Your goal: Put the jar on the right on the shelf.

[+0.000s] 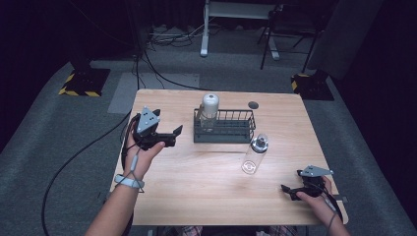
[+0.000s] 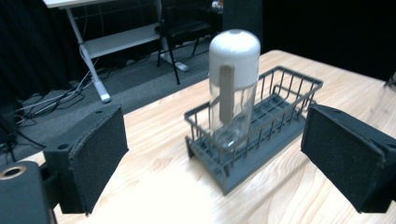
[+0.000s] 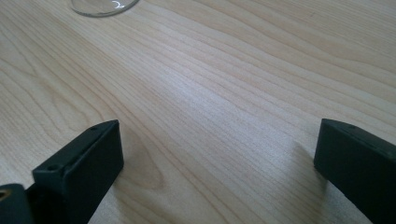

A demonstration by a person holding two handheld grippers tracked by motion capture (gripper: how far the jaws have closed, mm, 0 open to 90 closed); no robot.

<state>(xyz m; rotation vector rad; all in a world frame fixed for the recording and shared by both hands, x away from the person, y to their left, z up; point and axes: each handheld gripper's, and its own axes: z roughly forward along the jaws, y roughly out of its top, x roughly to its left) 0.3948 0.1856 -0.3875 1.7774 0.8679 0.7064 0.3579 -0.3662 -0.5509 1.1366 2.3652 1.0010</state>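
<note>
Upright at the rack's [image 2: 261, 135] end, a white-capped clear bottle [image 2: 232, 88] faces the left hand-held gripper's [image 2: 212, 161] parted jaws

My worktable [image 1: 196, 187], light wood, fills the centre of the high view. On it: a dark wire rack [image 1: 224, 129] at upper centre, a clear bottle [image 1: 255, 154] lying just right of centre, and a small dark disc [image 1: 253, 104] near the far edge.

Bright overhead light on table [image 1: 206, 182], surroundings near black. Soft shadows under basket [image 2: 261, 140]. Glare spot on wood in right gripper view. Left gripper view: bottle [image 2: 232, 88] slightly soft, blown-out cap. High view low-res.
</note>
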